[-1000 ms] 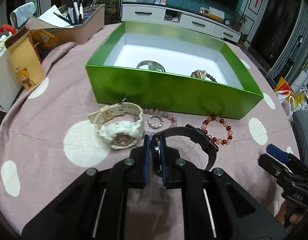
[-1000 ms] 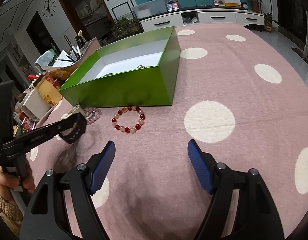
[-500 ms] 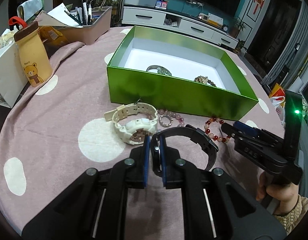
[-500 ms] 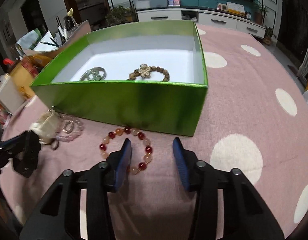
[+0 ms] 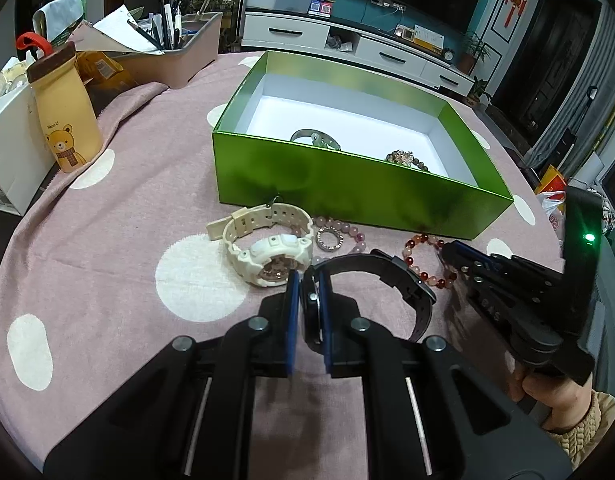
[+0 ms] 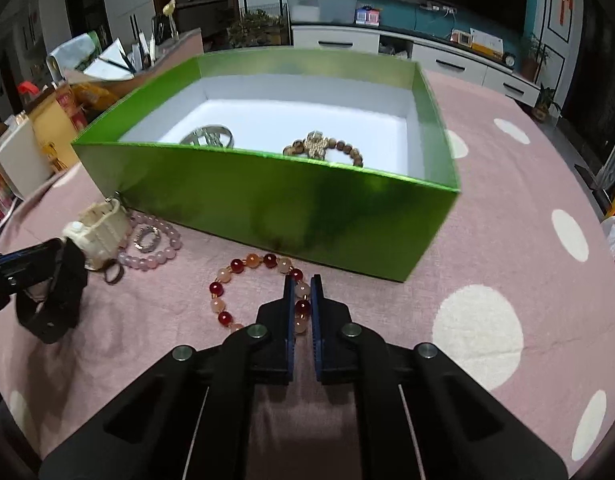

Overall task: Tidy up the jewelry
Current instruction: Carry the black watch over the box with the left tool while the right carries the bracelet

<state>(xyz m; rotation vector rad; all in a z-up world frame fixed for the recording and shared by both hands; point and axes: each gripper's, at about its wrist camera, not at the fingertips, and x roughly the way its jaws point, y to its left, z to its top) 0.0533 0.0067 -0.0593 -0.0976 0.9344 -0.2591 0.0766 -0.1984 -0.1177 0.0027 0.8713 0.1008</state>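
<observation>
Both claws were loaded for the green box (image 6: 291, 208) near the counter's far edge: the left claw (image 5: 306, 280) clamped the black watch (image 5: 387, 276), the right claw (image 6: 298, 292) pinched the red bead bracelet (image 6: 243, 264).

Pink polka-dot tablecloth (image 6: 487, 216) bears green box (image 6: 267, 204) — before it: cream watch (image 5: 267, 252), pink bead bracelet (image 6: 155, 256), red bead bracelet (image 6: 243, 280).

Both wrist views look forward over the counter (image 5: 87, 248) toward the green box (image 5: 347, 188). The left view sits farther back, off the box's near-left corner. The right view sits closer, before its near-right wall. Both share the box (image 6: 267, 204) and the red bead bracelet (image 6: 243, 276).
</observation>
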